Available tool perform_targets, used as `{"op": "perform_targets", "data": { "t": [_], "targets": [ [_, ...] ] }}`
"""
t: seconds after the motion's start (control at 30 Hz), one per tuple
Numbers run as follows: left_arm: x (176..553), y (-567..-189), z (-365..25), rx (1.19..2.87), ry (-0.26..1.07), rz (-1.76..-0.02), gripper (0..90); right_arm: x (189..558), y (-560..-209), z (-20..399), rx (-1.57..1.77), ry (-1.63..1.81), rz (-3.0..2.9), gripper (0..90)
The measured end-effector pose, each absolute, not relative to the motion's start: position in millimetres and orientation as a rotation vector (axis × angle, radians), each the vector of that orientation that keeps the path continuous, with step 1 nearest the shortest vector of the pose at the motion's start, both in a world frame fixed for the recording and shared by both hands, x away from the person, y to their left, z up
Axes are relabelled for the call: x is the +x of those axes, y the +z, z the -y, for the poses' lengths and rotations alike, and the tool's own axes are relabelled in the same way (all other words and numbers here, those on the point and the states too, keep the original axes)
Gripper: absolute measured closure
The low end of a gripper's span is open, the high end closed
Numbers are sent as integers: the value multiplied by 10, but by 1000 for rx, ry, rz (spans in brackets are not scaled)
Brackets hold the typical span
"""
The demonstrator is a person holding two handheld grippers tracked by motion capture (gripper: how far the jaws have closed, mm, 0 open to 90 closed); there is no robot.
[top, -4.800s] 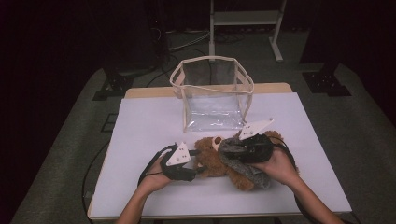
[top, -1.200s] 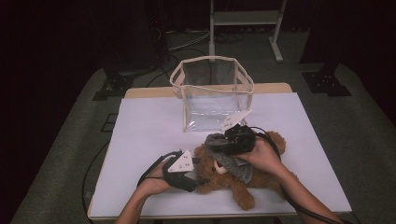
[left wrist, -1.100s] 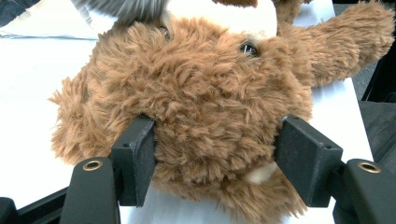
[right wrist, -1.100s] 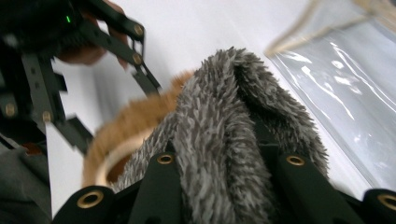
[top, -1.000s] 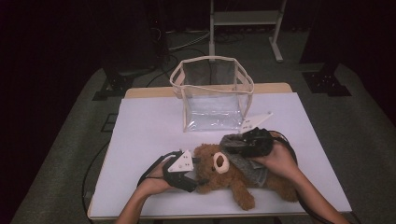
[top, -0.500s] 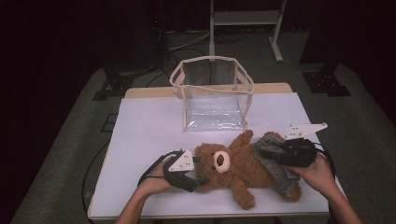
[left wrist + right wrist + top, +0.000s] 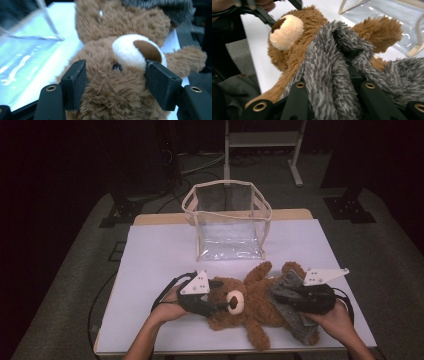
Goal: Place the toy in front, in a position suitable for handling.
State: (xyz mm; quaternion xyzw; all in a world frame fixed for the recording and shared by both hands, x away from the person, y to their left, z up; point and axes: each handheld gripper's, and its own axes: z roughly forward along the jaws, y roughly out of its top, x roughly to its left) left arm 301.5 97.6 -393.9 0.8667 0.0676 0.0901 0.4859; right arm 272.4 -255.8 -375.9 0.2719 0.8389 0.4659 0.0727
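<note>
1. Dark room, white table (image 7: 150,250) with loads of bare space left and far.
2. Clear bag (image 7: 227,222) stands just beyond the teddy bear (image 7: 255,302), which lies near the front edge.
3. Left gripper (image 7: 220,301) has just been closing, jaws hugging the bear's head.
4. Right gripper (image 7: 282,295) is clamped on the grey furry vest (image 7: 332,75).

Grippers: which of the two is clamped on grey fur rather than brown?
The right gripper: its jaws pinch the grey furry cloth over the teddy bear, while the left gripper squeezes the bear's brown head.
</note>
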Motion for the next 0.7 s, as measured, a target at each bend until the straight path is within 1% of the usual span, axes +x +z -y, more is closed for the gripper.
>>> {"op": "perform_targets", "data": {
  "t": [0.1,0.2,0.33,0.43,0.47,0.5,0.57,0.6,0.7],
  "targets": [
    [2989,-3950,-984,2113,215,-154,353,2671,-3727,2630,812,1423,-2510,706],
    [2982,-3956,-980,2120,200,-148,360,2712,-3611,2612,784,1381,-2490,706],
    [2983,-3955,-986,2120,201,-147,359,2919,-3523,2435,750,1334,-2495,705],
    [2983,-3950,-1008,2132,217,-151,350,3034,-3592,2276,736,1299,-2531,703],
    [2987,-3945,-1019,2147,221,-156,319,3036,-3627,2238,730,1280,-2534,703],
    [2991,-3942,-1032,2169,230,-163,270,3024,-3652,2222,725,1272,-2526,704],
    [2997,-3949,-1067,2172,233,-193,199,2987,-3691,2261,739,1301,-2520,705],
    [3001,-3947,-1089,2153,223,-209,190,2970,-3707,2282,748,1313,-2522,706],
    [3027,-3934,-1139,2123,210,-261,121,2904,-3769,2359,763,1354,-2528,706]
  ]
}}
